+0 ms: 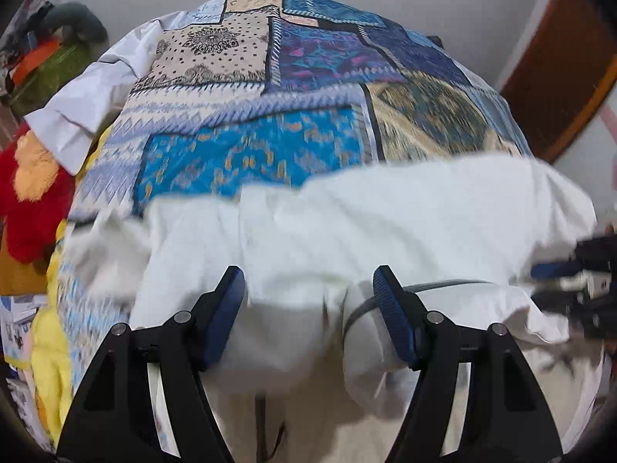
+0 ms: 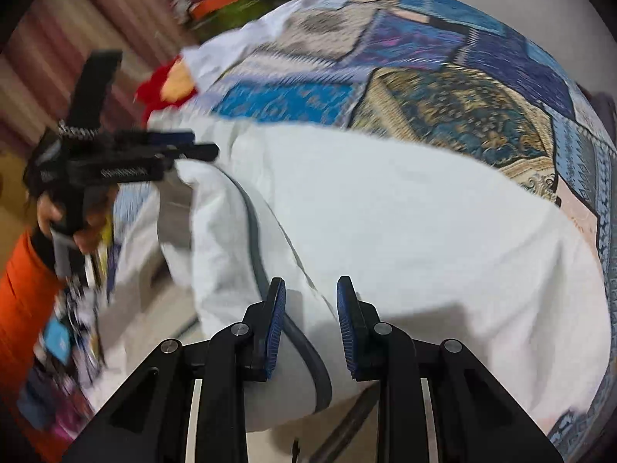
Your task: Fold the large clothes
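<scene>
Mid-fold: white garment [image 1: 347, 223] spread on patchwork bed [image 1: 270, 77]. Left tongs [image 1: 308, 293] wide, empty above cloth. Right tongs [image 2: 311, 308] narrow, apparently gripping nothing. Next: regrasp an edge.

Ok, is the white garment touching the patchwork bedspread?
Touching. Right wrist view shows the white garment with its far edge lying flat across the patchwork bedspread, no gap.

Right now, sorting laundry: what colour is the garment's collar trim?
Grey trim on white garment; right wrist view.
</scene>
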Demonstrator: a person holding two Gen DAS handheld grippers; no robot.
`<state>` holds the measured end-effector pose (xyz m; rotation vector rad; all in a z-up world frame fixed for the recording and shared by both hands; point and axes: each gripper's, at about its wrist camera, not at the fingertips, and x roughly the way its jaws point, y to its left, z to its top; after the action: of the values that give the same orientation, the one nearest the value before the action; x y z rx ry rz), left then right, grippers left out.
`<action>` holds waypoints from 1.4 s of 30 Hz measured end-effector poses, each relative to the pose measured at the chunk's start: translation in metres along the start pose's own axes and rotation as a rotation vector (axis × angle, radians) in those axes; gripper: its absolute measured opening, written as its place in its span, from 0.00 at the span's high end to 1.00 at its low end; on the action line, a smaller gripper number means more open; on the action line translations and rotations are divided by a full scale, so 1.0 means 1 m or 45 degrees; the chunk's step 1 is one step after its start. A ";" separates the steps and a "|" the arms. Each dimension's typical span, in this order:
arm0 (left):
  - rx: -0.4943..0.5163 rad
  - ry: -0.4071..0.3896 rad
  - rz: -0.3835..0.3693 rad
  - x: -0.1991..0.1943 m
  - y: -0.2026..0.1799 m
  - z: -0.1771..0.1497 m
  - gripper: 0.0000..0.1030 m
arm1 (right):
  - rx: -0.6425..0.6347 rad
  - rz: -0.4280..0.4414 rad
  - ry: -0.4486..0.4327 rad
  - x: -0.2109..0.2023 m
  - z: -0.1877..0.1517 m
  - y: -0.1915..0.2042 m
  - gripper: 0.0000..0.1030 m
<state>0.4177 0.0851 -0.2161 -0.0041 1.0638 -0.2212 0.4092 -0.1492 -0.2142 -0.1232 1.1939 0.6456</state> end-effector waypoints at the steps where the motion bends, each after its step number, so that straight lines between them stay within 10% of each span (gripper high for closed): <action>1: 0.010 0.000 -0.005 -0.004 0.001 -0.010 0.33 | -0.021 0.001 0.009 0.000 -0.007 0.003 0.78; 10: -0.006 0.111 -0.031 -0.006 0.003 -0.098 0.26 | -0.018 -0.033 0.039 0.007 -0.044 0.016 0.78; 20: 0.045 -0.293 0.353 -0.079 0.034 -0.017 0.11 | -0.156 -0.285 -0.162 -0.045 -0.006 0.029 0.78; 27: 0.101 0.029 0.626 0.021 0.072 -0.025 0.11 | -0.155 -0.566 -0.065 -0.003 0.010 -0.003 0.78; 31: 0.021 0.161 0.634 0.044 0.102 -0.075 0.10 | -0.148 -0.772 0.019 0.017 -0.011 -0.035 0.78; 36: 0.185 0.122 0.639 0.016 0.082 -0.123 0.11 | -0.038 -0.737 -0.022 -0.012 -0.037 -0.065 0.78; 42: 0.163 -0.134 0.520 -0.045 0.061 -0.092 0.11 | 0.100 -0.602 -0.092 -0.043 -0.042 -0.071 0.78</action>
<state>0.3281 0.1623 -0.2284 0.3110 0.9223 0.0809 0.4022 -0.2418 -0.2091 -0.3029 1.0678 0.1864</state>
